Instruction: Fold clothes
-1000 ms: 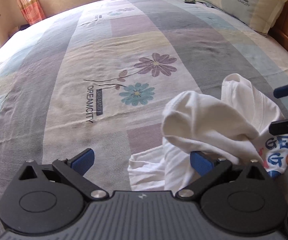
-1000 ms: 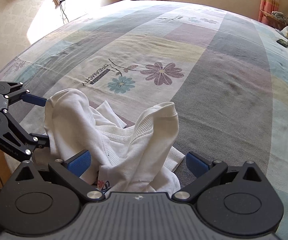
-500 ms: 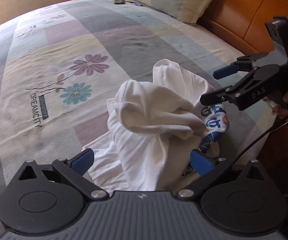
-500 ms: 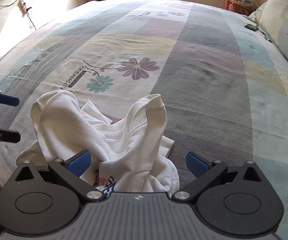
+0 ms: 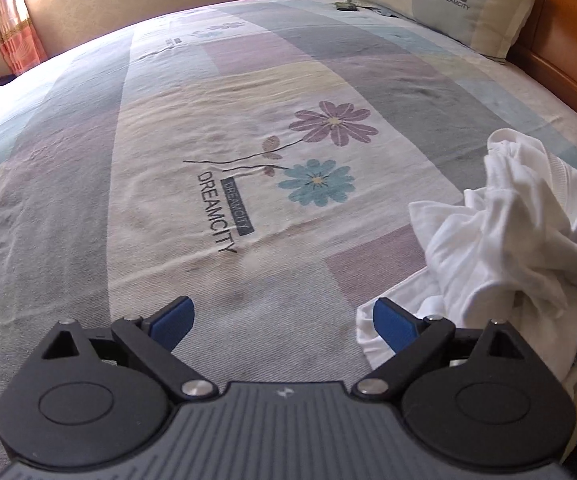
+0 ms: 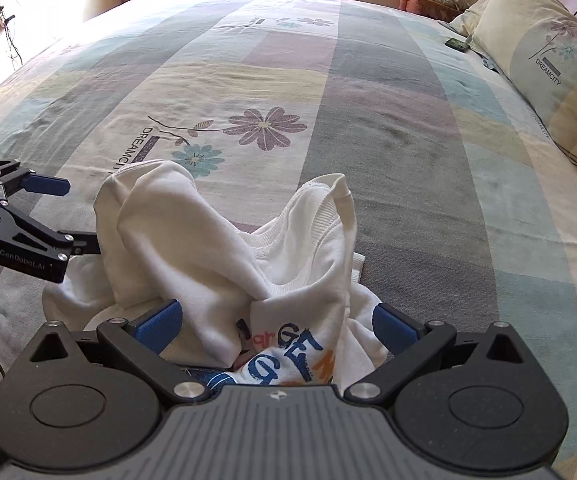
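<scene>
1. Left wrist view: sits low behind the left gripper (image 5: pixel 284 322), tilted down over the bed (image 5: pixel 168 220), facing across it toward the pillow (image 5: pixel 448 4) and curtains.
2. Right wrist view: behind the right gripper (image 6: pixel 274 324), close above the crumpled white shirt (image 6: pixel 208 248), same downward tilt.
3. Shared: the shirt (image 5: pixel 520 240), flower print, pillow (image 6: pixel 548 64). Right view also catches the left gripper (image 6: pixel 64 216) at its left edge.

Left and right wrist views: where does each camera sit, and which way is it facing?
Left wrist: on the left gripper, angled down over the bedspread; its jaws are closing on nothing, the white shirt at right.
Right wrist: on the right gripper, open over the shirt; the left gripper shows at left.
Shared: shirt, bedspread flowers, pillow.
</scene>
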A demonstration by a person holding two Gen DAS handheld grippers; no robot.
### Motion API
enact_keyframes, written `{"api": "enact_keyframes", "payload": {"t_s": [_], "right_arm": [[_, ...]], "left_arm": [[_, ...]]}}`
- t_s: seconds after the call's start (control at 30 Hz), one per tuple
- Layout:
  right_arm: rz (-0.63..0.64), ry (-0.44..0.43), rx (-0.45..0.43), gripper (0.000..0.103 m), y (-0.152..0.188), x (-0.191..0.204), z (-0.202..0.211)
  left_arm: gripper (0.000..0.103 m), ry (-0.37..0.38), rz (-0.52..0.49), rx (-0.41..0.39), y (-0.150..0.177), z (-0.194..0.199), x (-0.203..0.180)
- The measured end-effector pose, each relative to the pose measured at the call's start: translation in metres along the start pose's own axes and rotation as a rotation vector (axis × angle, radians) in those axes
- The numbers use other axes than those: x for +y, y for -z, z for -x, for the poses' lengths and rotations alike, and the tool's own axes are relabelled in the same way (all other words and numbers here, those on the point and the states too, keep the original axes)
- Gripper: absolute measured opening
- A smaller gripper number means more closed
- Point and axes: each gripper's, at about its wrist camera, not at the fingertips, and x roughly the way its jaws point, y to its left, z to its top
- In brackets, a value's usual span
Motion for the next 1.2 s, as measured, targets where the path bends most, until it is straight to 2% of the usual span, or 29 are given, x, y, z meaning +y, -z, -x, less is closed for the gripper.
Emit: {"api": "enact_keyframes", "payload": {"t_s": [0.1, 0.23, 0.37, 0.47, 0.57, 0.7, 0.93, 1.03, 1.13, 1.2], "right_arm": [[0.001, 0.016, 0.018, 0.103, 0.003, 0.011, -0.001], [0.051, 0.066, 0.035, 0.103, 0.002, 0.025, -0.001], [0.155, 0.147, 0.060, 0.103, -0.001, 0.034, -0.007], [0.192, 0.158, 0.093, 0.103, -0.006, 0.034, -0.026], [0.238, 0.149, 0.091, 0.103, -0.016, 0.043, -0.045], [0.295, 0.123, 0.045, 0.103, -0.038, 0.052, -0.068], [0.323, 0.033, -0.030, 0.103, -0.078, 0.048, -0.100], [0.326, -0.001, -0.088, 0.103, -0.087, 0.040, -0.094], [0.301, -0.039, -0.135, 0.103, -0.089, 0.024, -0.080], [0.290, -0.074, -0.148, 0.103, -0.084, 0.008, -0.067]], "left_arm": [[0.095, 0.024, 0.065, -0.016, 0.008, 0.010, 0.026], [0.096, 0.082, 0.097, -0.025, 0.019, 0.019, 0.034], [0.096, 0.143, 0.105, -0.028, 0.024, 0.021, 0.024], [0.097, 0.176, 0.092, -0.042, 0.027, 0.030, 0.012], [0.097, 0.184, 0.075, -0.059, 0.028, 0.038, 0.002], [0.097, 0.146, 0.086, -0.071, 0.030, 0.048, -0.008], [0.097, 0.034, 0.175, -0.068, 0.036, 0.063, -0.025], [0.097, -0.002, 0.212, -0.063, 0.034, 0.063, -0.031], [0.097, 0.000, 0.238, -0.059, 0.026, 0.055, -0.042], [0.097, 0.008, 0.219, -0.053, 0.017, 0.049, -0.053]]}}
